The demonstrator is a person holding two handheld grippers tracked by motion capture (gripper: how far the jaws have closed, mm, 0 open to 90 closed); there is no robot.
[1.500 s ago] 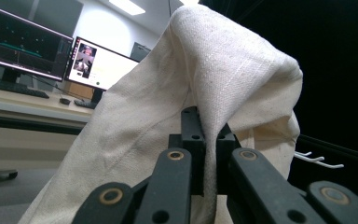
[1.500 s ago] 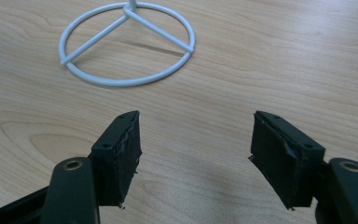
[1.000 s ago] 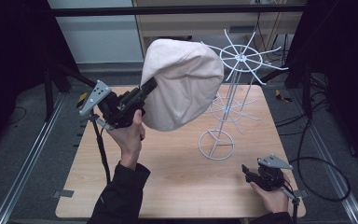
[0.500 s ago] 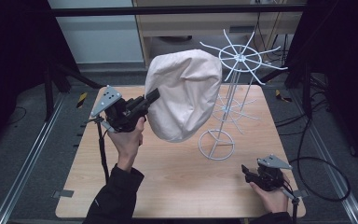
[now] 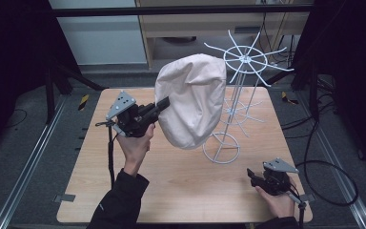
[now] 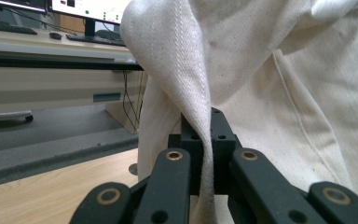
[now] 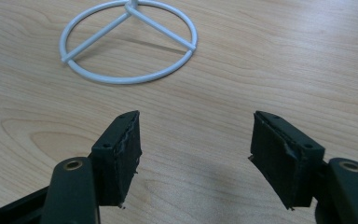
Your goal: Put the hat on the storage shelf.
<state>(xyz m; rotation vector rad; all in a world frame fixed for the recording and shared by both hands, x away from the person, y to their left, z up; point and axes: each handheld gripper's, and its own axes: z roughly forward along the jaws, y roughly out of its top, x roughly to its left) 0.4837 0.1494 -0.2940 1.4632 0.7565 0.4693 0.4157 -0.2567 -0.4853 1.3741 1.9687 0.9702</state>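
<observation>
Clamped tight on a fold of cream cloth, the jaws of the left gripper (image 5: 163,103) hold a big canvas bag (image 5: 193,100) up off the wooden table (image 5: 171,176). From where I stand, the person's left hand (image 5: 134,143) lifts that gripper to the left of the white wire rack (image 5: 238,86), and the bag hangs just beside the rack's pole, covering part of it; I cannot tell whether cloth and wire touch. In the left gripper view the fabric (image 6: 261,84) runs down between the two black fingers (image 6: 193,135), pinched into a narrow ridge, with a desk and monitors far behind.

Moving right, the rack stands on its ring base (image 5: 221,148) near the middle of the table, its spoked wheel at the top.

To the right of the rack and nearer the person, the right gripper (image 5: 253,175) rests low over the table in the right hand (image 5: 276,200). Its jaws stand wide apart with nothing between them; in the right gripper view they frame bare wood, with the rack's ring base (image 7: 128,42) lying ahead.
</observation>
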